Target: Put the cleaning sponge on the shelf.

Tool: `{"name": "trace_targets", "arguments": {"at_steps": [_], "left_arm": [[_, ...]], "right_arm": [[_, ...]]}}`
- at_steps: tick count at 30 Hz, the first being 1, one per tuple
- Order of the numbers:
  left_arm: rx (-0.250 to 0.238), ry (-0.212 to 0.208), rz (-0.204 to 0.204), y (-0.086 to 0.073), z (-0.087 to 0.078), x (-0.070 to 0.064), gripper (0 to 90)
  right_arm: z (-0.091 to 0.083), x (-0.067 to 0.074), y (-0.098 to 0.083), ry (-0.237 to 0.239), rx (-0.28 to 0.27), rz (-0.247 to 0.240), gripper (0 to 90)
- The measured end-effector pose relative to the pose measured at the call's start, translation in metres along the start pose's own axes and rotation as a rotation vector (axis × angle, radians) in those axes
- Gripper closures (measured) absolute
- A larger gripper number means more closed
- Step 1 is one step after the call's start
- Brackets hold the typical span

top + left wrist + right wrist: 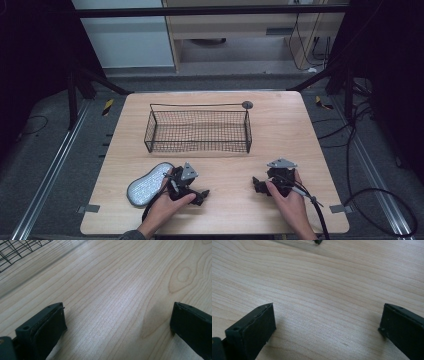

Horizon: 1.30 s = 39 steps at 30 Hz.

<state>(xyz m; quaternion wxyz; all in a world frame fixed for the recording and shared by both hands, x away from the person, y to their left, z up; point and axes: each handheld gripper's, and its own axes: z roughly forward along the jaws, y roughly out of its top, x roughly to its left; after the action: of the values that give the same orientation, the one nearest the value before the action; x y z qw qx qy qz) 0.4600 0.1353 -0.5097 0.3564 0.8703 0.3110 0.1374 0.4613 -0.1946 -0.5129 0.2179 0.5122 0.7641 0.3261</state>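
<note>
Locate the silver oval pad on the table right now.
In the high view, the silver oval pad lies flat on the table's near-left part, touching the left tongs hand, in front of the wire basket.

Left claw (204,192) tips partly hidden behind the hand (167,202) in high view. In left gripper view, the wire basket (17,250) is cut off at top-left edge, blurred. The oval pad (148,184): its surface too small to tell, near end hidden under the wrist. Counter (225,220) front edge cut by frame bottom.

bare table (230,170) centre, wire basket (199,131) behind
</note>
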Motion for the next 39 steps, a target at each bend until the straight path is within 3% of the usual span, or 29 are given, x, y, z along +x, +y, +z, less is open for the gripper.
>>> {"name": "trace_targets", "arguments": {"at_steps": [4,9,13,16,21,25,30,33,36,39], "left_arm": [[0.005,0.003,0.003,0.0,-0.005,0.003,4.5],[-0.058,0.007,-0.051,0.005,-0.034,0.014,4.0],[-0.056,0.072,-0.051,-0.002,-0.063,0.032,3.6],[-0.06,0.113,-0.079,-0.004,-0.081,0.051,3.7],[-0.039,0.15,-0.091,-0.009,-0.094,0.068,3.5],[0.001,0.144,-0.07,-0.013,-0.098,0.076,3.0],[0.015,0.14,-0.064,-0.011,-0.109,0.082,3.1],[0.051,0.131,-0.031,-0.008,-0.115,0.084,3.2],[0.06,0.046,-0.017,-0.003,-0.12,0.086,3.3],[0.09,0.061,0.011,0.008,-0.126,0.088,3.6]], "right_arm": [[0.0,-0.001,0.0,0.013,0.001,-0.011,0.4],[0.0,-0.002,-0.001,0.019,-0.001,-0.021,0.4],[-0.001,-0.002,-0.001,0.024,0.0,-0.027,0.4],[-0.002,-0.002,-0.002,0.025,0.0,-0.027,0.4],[-0.002,-0.002,-0.002,0.025,-0.001,-0.029,0.4],[-0.002,-0.002,-0.002,0.026,0.0,-0.029,0.4],[-0.002,-0.002,-0.002,0.025,0.0,-0.029,0.4],[-0.002,-0.002,-0.002,0.025,0.0,-0.029,0.4],[-0.002,-0.002,-0.002,0.026,-0.001,-0.029,0.4],[-0.002,-0.002,-0.002,0.026,-0.001,-0.029,0.4]]}}
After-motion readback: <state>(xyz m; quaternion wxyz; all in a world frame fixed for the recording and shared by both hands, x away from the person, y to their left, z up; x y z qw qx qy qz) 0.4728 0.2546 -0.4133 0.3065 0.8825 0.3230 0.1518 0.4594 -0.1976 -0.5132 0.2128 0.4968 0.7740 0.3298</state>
